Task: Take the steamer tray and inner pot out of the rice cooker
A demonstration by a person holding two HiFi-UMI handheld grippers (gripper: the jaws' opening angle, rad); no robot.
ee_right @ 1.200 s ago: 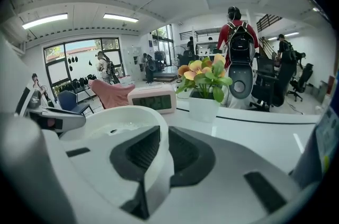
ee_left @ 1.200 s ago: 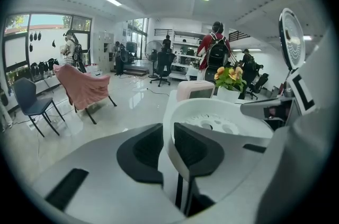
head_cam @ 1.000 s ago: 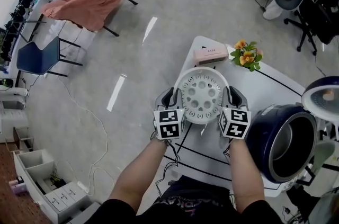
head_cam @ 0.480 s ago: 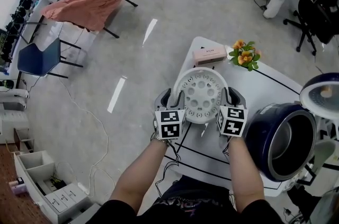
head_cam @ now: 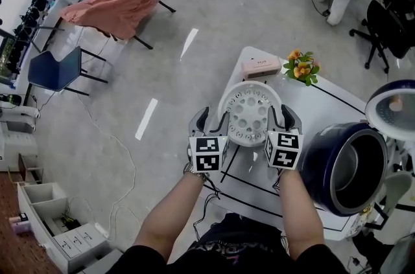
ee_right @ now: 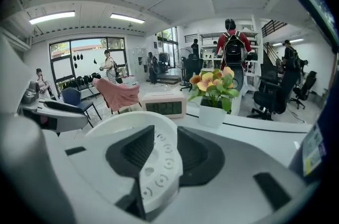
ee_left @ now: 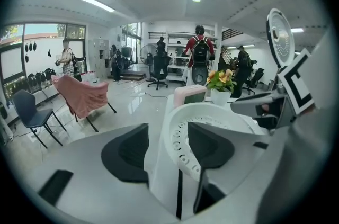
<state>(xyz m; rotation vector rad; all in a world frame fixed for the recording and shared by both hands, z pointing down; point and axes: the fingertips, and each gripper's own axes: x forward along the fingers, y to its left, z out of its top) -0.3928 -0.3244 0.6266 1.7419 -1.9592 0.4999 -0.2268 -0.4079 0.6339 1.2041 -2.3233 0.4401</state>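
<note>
The fingers of the left gripper stand wide, having just been opening, with the near left rim of the steamer tray between them and neither pad pressing on it: one finger is clear outside the wall, the other sits inside the tray. The fingers of the right gripper have also just been opening and stand narrower, straddling the tray's right rim with only a little room on either side. The white, perforated tray sits upright on the white tabletop between the two grippers, just in front of a pink clock and a small pot of orange flowers. To the right of the right gripper stands the dark blue rice cooker with its lid raised, apart from the tray. The metal inner pot is inside the cooker.
</note>
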